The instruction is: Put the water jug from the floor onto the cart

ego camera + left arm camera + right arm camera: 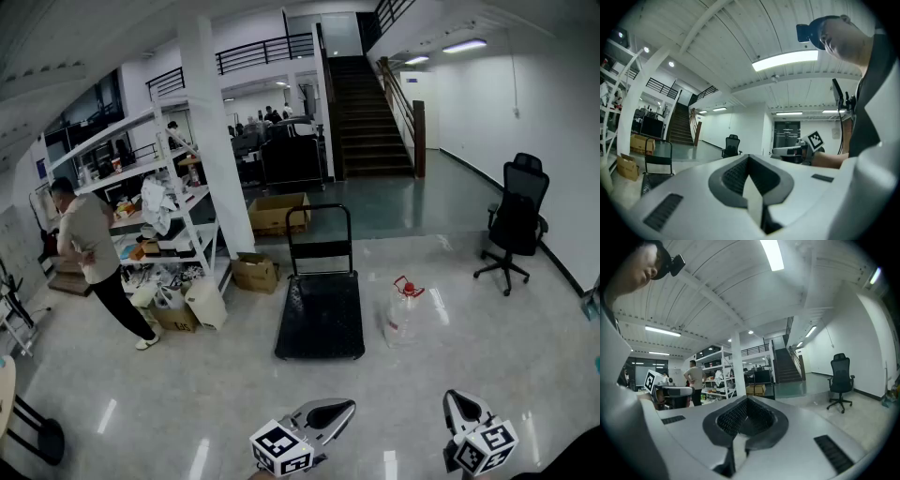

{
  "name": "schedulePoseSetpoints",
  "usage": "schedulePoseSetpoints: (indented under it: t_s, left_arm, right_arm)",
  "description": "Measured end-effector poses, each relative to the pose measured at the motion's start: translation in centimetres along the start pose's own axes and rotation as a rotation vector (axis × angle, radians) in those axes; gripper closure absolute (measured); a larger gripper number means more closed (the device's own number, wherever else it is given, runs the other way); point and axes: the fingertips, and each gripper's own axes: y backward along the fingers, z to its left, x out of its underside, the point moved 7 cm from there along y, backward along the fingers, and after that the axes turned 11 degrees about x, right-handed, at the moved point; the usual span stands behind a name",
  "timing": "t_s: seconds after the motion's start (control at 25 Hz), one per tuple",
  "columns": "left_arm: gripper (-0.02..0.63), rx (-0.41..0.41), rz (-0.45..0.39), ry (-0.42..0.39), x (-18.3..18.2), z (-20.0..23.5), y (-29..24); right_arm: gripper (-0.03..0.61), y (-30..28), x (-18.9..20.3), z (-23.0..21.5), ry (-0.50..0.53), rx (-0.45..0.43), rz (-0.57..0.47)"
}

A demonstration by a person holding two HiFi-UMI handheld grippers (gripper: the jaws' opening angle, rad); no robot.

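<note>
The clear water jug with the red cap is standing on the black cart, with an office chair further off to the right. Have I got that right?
Not quite. The head view shows the water jug standing on the floor just right of the cart, not on it. The office chair is indeed further right.

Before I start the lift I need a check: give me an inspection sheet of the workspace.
Surface: glossy pale floor.
Job's things: clear plastic water jug with red cap upright on the floor, right of the black flat platform cart, apart from it; cart deck bare.
Clutter: brown cardboard boxes and white shelving rack left of the cart.
Grippers: left gripper and right gripper both shut, empty, well short of the jug.
Cables: nothing seen.
Surroundings: person at the rack, black office chair right, dark staircase behind.
</note>
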Motion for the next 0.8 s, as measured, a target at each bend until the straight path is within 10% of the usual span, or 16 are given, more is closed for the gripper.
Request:
schedulePoseSetpoints:
  t_s: [0.8]
  left_arm:
    - [0.612,0.010,-0.010,0.012,0.3,0.6,-0.2]
  right_arm:
    - [0.578,-1.2,-0.1,-0.3,0.011,0.007,-0.008]
